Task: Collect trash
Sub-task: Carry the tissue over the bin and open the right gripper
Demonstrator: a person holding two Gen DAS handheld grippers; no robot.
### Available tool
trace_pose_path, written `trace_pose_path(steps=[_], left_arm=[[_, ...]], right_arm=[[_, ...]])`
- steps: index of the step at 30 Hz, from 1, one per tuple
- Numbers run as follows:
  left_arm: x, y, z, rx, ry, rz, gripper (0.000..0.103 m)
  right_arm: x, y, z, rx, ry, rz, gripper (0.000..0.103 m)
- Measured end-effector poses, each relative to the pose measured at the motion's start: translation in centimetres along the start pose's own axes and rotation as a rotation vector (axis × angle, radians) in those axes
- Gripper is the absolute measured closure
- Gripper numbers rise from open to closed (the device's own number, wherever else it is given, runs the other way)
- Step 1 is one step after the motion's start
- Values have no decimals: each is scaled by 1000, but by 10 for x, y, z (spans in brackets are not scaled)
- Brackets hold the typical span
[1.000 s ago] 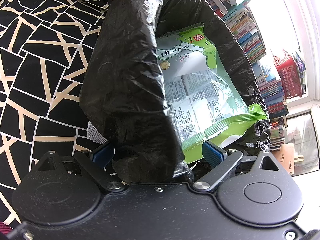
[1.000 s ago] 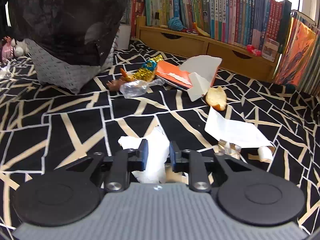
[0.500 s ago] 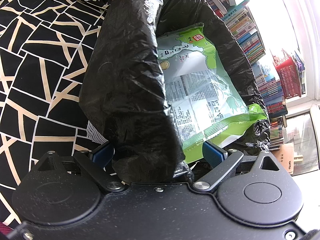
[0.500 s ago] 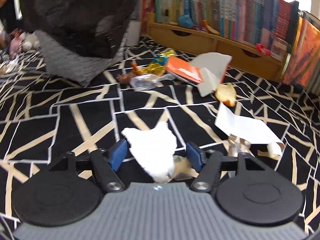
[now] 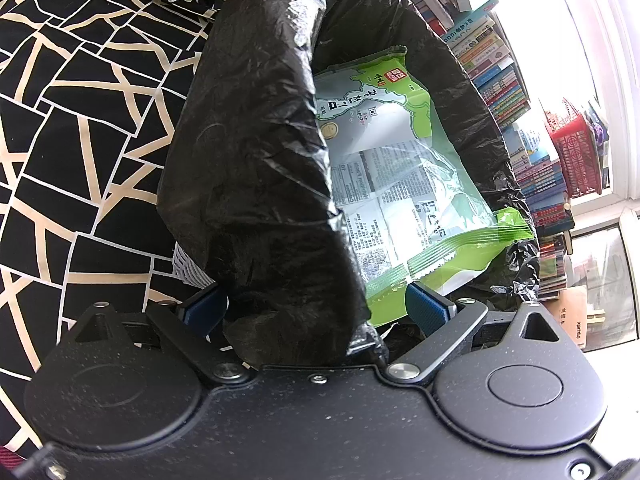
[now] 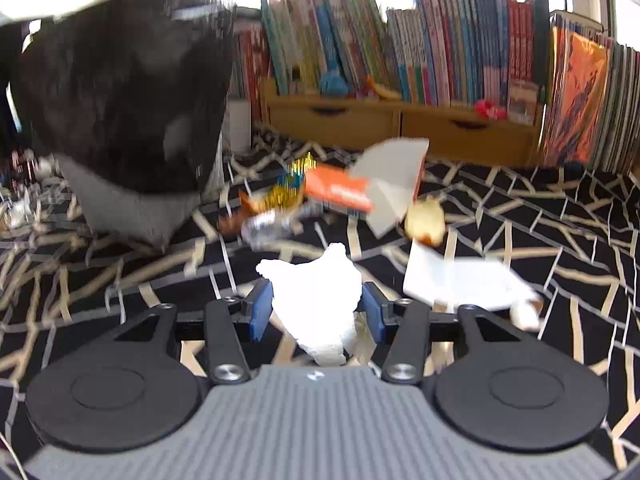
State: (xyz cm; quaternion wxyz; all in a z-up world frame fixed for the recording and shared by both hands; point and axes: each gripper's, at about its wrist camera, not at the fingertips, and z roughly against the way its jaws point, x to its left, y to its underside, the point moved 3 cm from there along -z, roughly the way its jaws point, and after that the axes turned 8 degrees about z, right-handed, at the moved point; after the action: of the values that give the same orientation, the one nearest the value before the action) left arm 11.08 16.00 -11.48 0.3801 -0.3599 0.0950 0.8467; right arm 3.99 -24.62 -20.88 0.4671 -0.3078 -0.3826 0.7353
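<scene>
The left claw (image 5: 316,308) stands spread wide at the near rim of the black bag (image 5: 256,152); a fold of the bag's plastic fills the gap between its blue pads (image 5: 426,306), though whether the pads press on that fold I cannot tell; inside the open bag lies a green packet (image 5: 400,184) (printed side up, its sealed end towards the claw); the bag sits on a black rug (image 5: 80,120) crossed with cream lines, and stacks of books (image 5: 508,92) rise on the far right by the window.

The right claw (image 6: 318,310) is about half open, its jaws having just been closing; a crumpled white tissue (image 6: 316,292) sits between the blue pads, and whether the pads grip it I cannot tell, the view being blurred.

Beyond it, on the same rug (image 6: 540,220), more trash lies scattered; a white sheet (image 6: 460,280) just right of the tissue; a piece of bread (image 6: 426,224) farther off; an orange box (image 6: 340,192) with a white flap (image 6: 394,176) beside the bread; a gold wrapper (image 6: 288,190) and a clear wrapper (image 6: 268,228) to the left of the box; the black bag (image 6: 120,88) looms at far left over a grey bin (image 6: 136,212); a wooden shelf (image 6: 400,124) loaded with books (image 6: 360,44) runs along the far wall.
</scene>
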Motion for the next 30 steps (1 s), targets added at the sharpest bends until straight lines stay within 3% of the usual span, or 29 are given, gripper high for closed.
trace_pose_path(steps=[10,16,23,30], left_arm=[[0,0,0,0,0,-1,7],[0,0,0,0,3,-1,7],[-1,0,-1,1,3,1,7],[0,-1,0,1,3,5,7]], right_arm=[[-20,-79,24,-145,-11,-89,49],[-18,-146,35,-227,-81,-130,49],[34,-218,41,-324,-214,-50,48],[101,-251,2,-286,-262,61,48]])
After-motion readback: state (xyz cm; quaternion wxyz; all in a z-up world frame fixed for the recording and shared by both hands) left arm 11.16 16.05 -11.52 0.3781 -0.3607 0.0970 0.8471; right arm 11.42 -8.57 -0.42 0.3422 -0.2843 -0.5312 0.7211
